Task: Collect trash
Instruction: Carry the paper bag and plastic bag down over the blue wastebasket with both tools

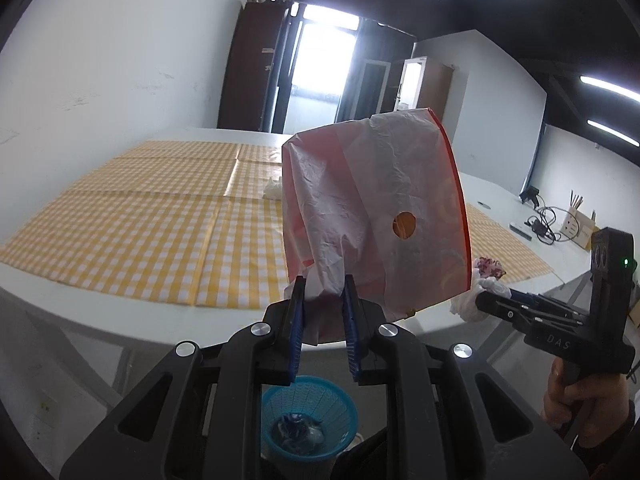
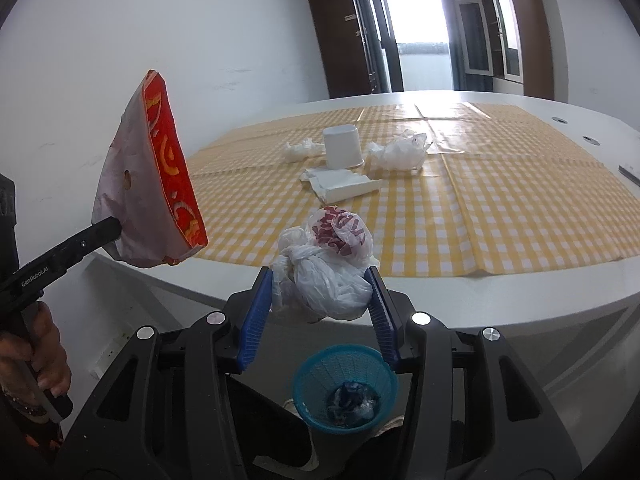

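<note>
— What have the tongs got?
— Left tongs [image 1: 324, 300] are clenched on a red-and-white paper bag [image 1: 376, 216]; right tongs [image 2: 322, 292] are clamped around a knotted plastic bag [image 2: 328, 272]. Both hang off the bench's [image 2: 520, 300] near edge, above a blue basket [image 2: 345, 384] on the floor.
— Farther back?
— A white cup [image 2: 342, 147] and crumpled wrappers [image 2: 400, 152] mid-bench.

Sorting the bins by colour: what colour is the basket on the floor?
Blue basket, a light turquoise shade, clearest in the right wrist view.
</note>
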{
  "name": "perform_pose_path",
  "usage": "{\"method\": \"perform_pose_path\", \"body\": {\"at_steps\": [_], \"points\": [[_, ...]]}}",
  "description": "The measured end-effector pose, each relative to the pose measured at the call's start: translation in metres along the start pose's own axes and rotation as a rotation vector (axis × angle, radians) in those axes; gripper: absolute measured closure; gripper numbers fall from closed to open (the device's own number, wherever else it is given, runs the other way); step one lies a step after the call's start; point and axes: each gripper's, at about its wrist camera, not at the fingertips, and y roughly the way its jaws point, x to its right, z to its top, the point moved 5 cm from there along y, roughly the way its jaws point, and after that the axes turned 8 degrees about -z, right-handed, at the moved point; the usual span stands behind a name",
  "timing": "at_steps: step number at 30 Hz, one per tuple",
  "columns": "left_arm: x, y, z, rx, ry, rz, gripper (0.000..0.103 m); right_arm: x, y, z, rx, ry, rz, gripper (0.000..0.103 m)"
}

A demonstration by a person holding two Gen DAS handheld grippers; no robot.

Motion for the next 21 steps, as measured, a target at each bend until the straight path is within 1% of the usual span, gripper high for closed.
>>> {"method": "perform_pose_path", "body": {"at_steps": [4,9,11,16,21], "points": [[0.003,-0.012,-0.019,-0.016,0.009,0.003,0.086,-0.006,-0.012,-0.011,0.001,-0.009,0.014,0.058],[0.003,-0.018,-0.045,-0.065,-0.007,-0.006,0.086,-0.009,-0.031,-0.028,0.001,-0.026,0.027,0.058],[0.006,-0.022,-0.055,-0.079,0.006,-0.001,0.086,-0.010,-0.036,-0.037,-0.006,-0.035,0.030,0.058],[0.008,-0.025,-0.075,-0.109,0.016,0.013,0.086,-0.011,-0.045,-0.058,-0.016,-0.075,-0.008,0.059],[0.006,-0.018,-0.097,-0.163,0.018,0.020,0.086,-0.011,-0.042,-0.086,-0.065,-0.085,0.002,0.059]]}}
